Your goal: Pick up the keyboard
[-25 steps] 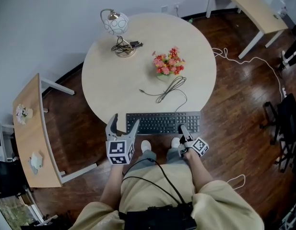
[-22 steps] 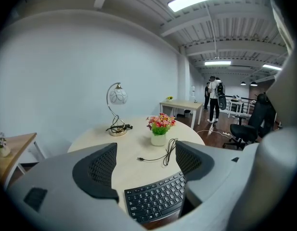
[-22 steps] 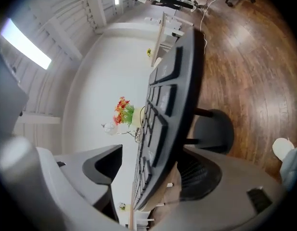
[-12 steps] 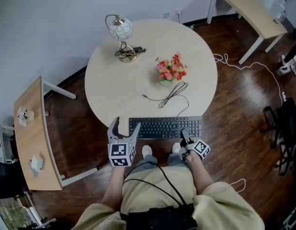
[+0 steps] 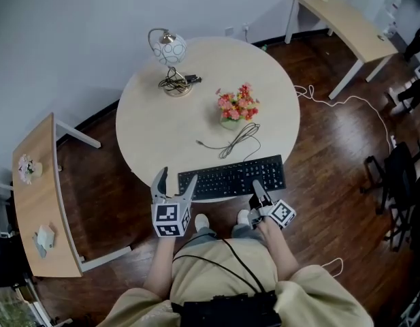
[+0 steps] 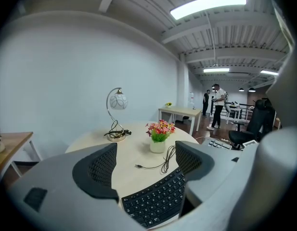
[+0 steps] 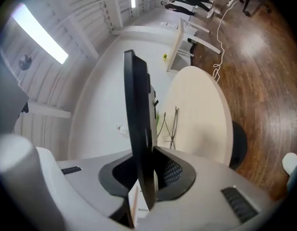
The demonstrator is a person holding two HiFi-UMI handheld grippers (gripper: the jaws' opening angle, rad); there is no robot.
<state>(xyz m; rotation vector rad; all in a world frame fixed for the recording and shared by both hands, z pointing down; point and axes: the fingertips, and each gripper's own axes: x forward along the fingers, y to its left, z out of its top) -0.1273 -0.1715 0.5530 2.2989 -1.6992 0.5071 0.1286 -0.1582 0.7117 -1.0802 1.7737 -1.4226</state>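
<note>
The black keyboard [image 5: 231,176] is at the near edge of the round table [image 5: 162,128], its cable [image 5: 237,138] trailing toward the flowers. My right gripper [image 5: 256,191] is shut on the keyboard's near edge, toward its right end. In the right gripper view the keyboard [image 7: 138,129] stands edge-on, pinched between the pads of the right gripper [image 7: 149,177]. My left gripper [image 5: 174,179] is open at the keyboard's left end. In the left gripper view the keyboard [image 6: 158,203] lies low between the spread jaws of the left gripper [image 6: 146,163], untouched.
A lamp [image 5: 170,50] and a pot of flowers [image 5: 237,104] stand further back on the table. Wooden side desks are at the left [image 5: 36,203] and far right [image 5: 346,19]. A white cable [image 5: 346,101] lies on the floor, and a dark chair [image 5: 397,176] stands right.
The right gripper has shut on the keyboard's near edge and risen with it. The keyboard now sits tilted in the head view. The left gripper has stayed open in place.
</note>
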